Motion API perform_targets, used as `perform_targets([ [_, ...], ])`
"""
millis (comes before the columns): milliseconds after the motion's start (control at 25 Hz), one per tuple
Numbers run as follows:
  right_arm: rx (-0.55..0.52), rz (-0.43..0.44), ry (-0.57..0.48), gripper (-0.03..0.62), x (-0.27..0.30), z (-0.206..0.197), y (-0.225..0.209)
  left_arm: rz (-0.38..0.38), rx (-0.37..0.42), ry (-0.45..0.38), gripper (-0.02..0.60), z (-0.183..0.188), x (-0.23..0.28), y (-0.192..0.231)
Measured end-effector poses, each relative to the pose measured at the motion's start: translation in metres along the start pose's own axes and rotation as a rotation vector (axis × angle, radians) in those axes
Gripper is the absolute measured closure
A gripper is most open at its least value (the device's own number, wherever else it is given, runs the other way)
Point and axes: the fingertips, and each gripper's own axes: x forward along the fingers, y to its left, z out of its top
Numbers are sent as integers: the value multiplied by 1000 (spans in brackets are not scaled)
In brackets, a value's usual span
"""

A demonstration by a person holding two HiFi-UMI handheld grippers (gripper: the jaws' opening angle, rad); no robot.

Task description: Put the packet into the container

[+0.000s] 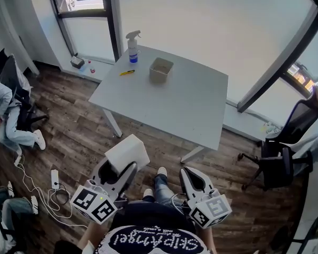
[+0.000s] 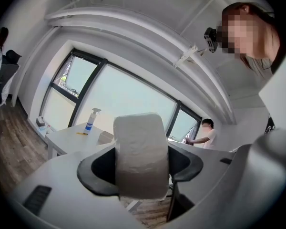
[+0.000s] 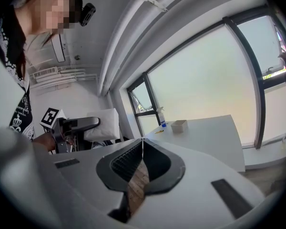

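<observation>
My left gripper (image 1: 128,165) is shut on a white packet (image 1: 127,151), held low in front of me over the wooden floor. In the left gripper view the packet (image 2: 140,155) stands upright between the dark jaws and fills the middle. My right gripper (image 1: 192,177) is shut with nothing in it; its jaws meet at the tips (image 3: 142,142). The container (image 1: 161,70), a small beige open box, sits on the far part of the white table (image 1: 201,110), well away from both grippers. The right gripper view shows the container (image 3: 179,125) small in the distance.
A spray bottle (image 1: 132,47) and a yellow pen (image 1: 126,72) lie on the table's far left corner. Office chairs stand at the right (image 1: 283,152) and left (image 1: 13,97), the left one with a seated person. Cables and a power strip (image 1: 55,179) lie on the floor at left.
</observation>
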Motion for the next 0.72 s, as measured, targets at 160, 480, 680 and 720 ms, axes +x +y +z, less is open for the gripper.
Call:
perform_targets([
  [160, 9, 18, 17, 580, 16, 3, -13, 7, -1, 2, 293, 4, 18, 4],
  [480, 15, 52, 52, 579, 58, 20, -41, 39, -8, 5, 293, 13, 61, 24],
  [680, -18, 47, 92, 579, 80, 25, -59, 44, -20, 7, 293, 18, 89, 35],
  [720, -21, 50, 96, 579, 84, 27, -61, 47, -19, 5, 293, 20, 93, 37],
])
